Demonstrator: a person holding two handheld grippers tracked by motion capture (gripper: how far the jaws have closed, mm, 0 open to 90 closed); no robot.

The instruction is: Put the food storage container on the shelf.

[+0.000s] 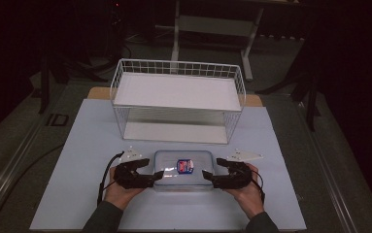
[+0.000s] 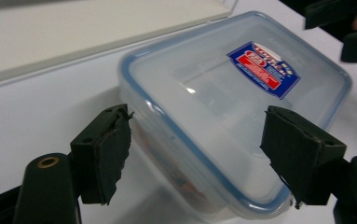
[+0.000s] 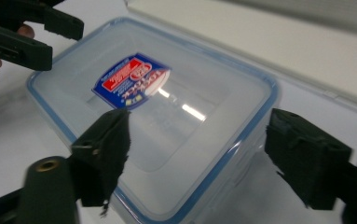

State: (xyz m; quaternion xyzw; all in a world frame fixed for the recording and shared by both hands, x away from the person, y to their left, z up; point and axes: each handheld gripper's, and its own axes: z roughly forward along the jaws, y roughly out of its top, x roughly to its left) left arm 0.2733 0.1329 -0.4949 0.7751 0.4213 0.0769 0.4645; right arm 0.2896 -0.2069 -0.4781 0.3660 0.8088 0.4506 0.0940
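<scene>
Two grippers, high view: left gripper (image 1: 155, 178) and right gripper (image 1: 209, 178) sit at lower centre of the frame, one at each short end of the clear plastic container (image 1: 183, 170).
Container position, high view: flat on the white table (image 1: 81, 165), lower centre, just in front of the white wire basket (image 1: 178, 99); lid on, red-and-blue label (image 1: 185, 166) on top.
Hands, high view: left hand (image 1: 120, 191) and right hand (image 1: 248, 191) enter from the bottom edge.
Left gripper view, jaw state: jaws apart, container (image 2: 232, 121) corner between them; pads (image 2: 111, 154) close to its sides, contact cannot be confirmed.
Left gripper view, upper right: other gripper (image 2: 339, 25).
Right gripper view, jaw state: jaws spread wide, straddling the container (image 3: 167, 126) corner; pads (image 3: 108, 154) not clamped on it.
Right gripper view, upper left: other gripper (image 3: 57, 39).
</scene>
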